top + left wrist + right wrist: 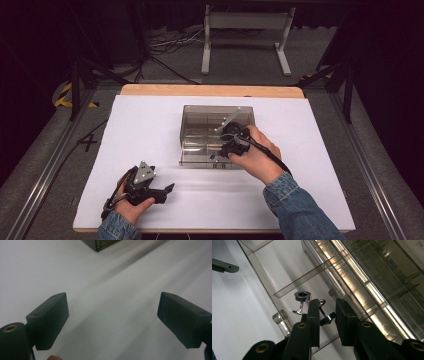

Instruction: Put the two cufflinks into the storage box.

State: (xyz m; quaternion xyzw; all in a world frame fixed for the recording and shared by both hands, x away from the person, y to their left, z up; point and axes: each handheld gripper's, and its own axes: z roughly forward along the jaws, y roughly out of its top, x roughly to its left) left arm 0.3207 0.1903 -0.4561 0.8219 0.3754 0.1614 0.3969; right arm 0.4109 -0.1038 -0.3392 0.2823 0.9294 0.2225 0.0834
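Cufflink [325,318], silver: sitting between the jaws of the right tongs [327,315], which are standing narrow around it inside a front compartment of the clear box [187,131]; whether the pads are pressing on it cannot be told. A 2nd cufflink [302,298], blue-topped, is lying just beside it in the same compartment. Left tongs [112,317]: standing wide, holding nothing, resting over the white bench [150,120], well apart from the box.
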